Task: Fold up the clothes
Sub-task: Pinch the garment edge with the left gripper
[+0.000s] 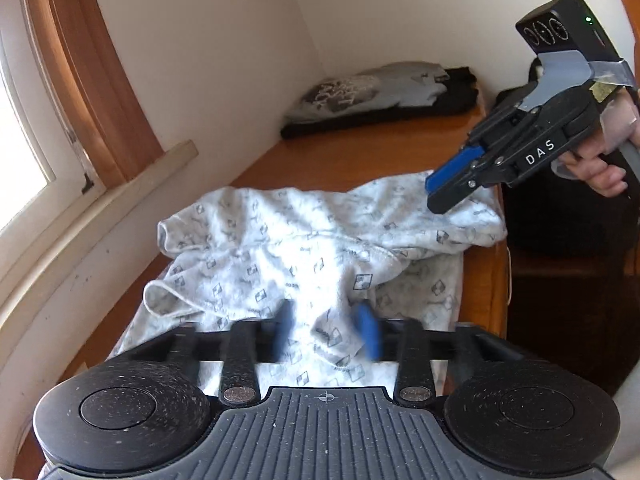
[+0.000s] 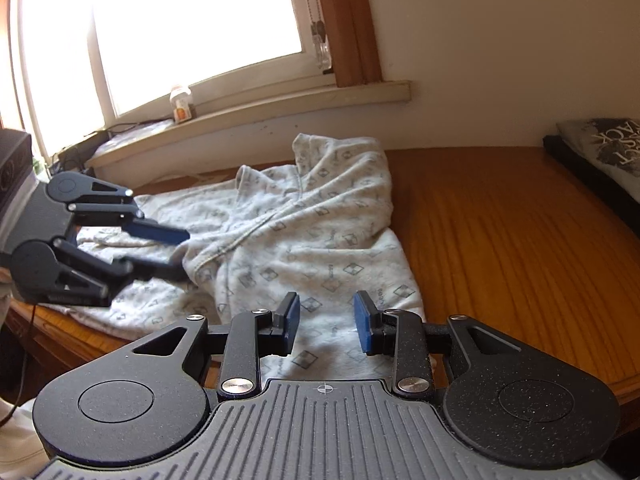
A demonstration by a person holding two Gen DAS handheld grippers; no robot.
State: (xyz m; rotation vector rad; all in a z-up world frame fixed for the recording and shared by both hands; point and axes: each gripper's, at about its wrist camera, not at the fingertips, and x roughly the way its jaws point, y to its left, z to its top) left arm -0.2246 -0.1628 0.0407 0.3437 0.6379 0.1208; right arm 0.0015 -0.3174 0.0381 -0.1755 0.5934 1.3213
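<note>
A wooden table (image 2: 520, 248) stands against a white wall below a window (image 2: 192, 36), whose sill carries a small bottle (image 2: 181, 103). On the table we see a crumpled white patterned garment (image 2: 304, 240), and at the far end a stack of folded clothes (image 1: 380, 96). We note the left gripper (image 2: 176, 252) with its jaws spread apart on either side of a raised fold of the garment; whether the pads touch the cloth we cannot tell. The right gripper (image 2: 326, 322) hovers over the garment's near edge, jaws parted, holding nothing.
</note>
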